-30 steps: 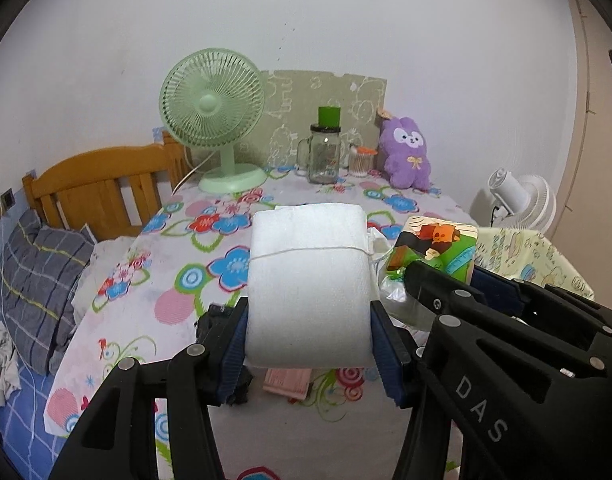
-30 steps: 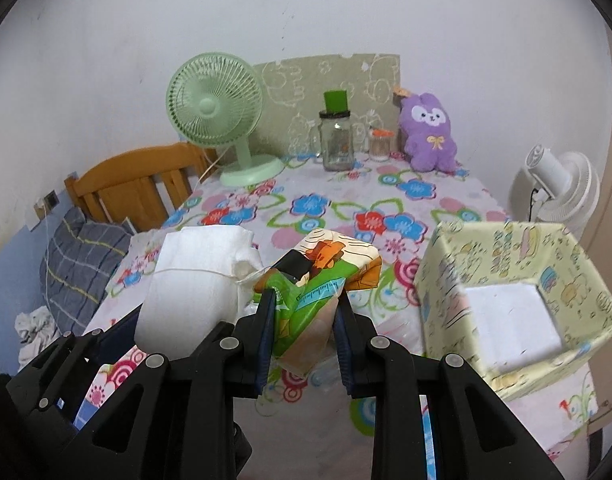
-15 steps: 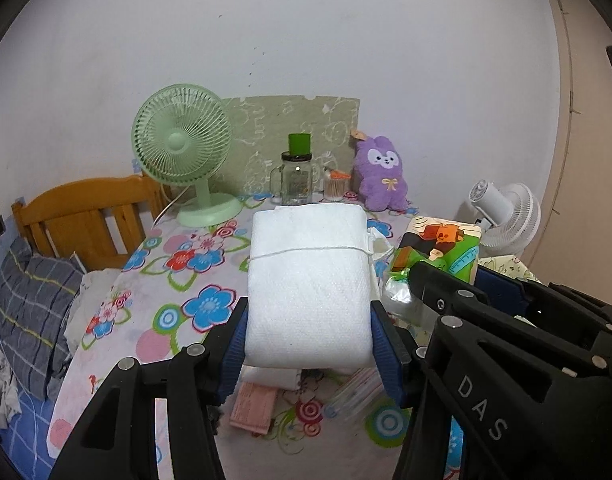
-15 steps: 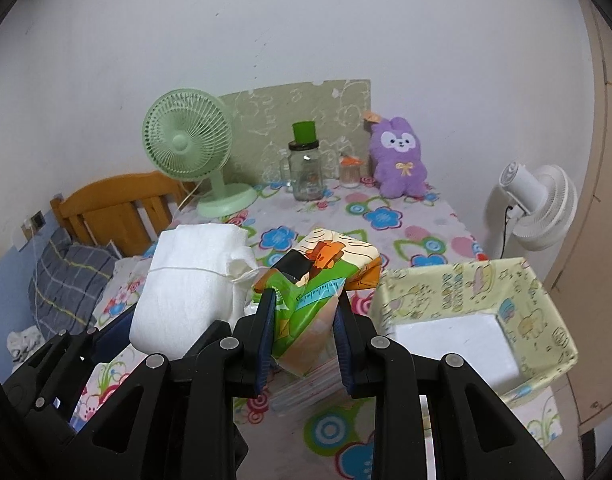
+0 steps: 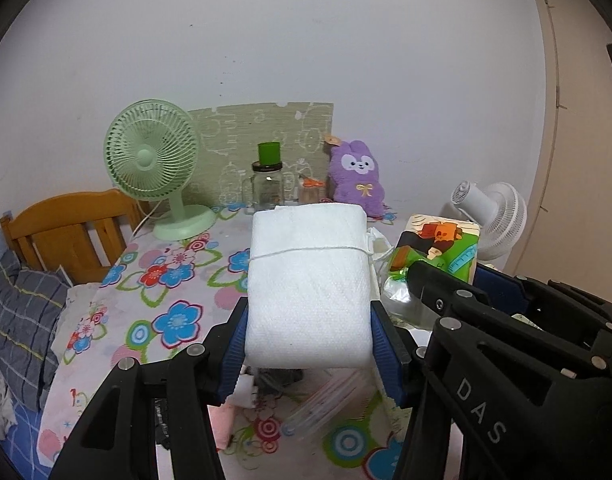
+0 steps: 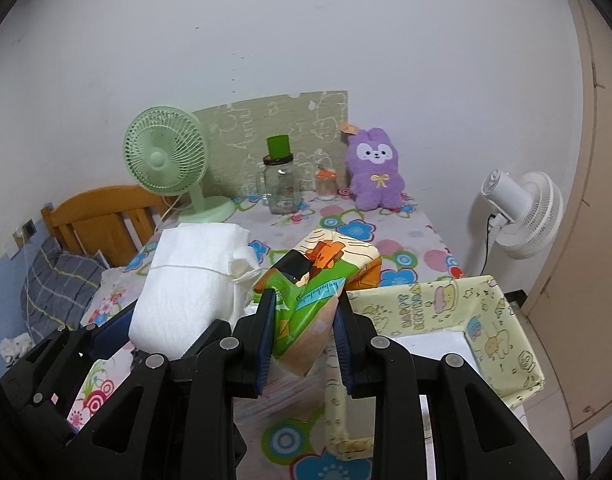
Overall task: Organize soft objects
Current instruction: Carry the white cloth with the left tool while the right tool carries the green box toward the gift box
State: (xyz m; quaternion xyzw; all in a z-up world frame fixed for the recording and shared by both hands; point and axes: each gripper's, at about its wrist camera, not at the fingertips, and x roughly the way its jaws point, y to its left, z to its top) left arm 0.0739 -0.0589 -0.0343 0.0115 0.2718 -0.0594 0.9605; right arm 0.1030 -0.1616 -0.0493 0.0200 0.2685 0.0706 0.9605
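since both bundles give under the pads, the left tongs point(image 5: 308, 336) pinch the white cloth roll point(image 5: 308, 280) mid-body, the right tongs point(image 6: 303, 340) squeeze the crinkly printed pack point(image 6: 314, 280), aloft above the table's point(image 5: 177, 280) near edge.

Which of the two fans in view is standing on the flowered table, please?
The pale green fan stands on the flowered table, at its back left corner. The white fan stands off the table, beyond its right edge.
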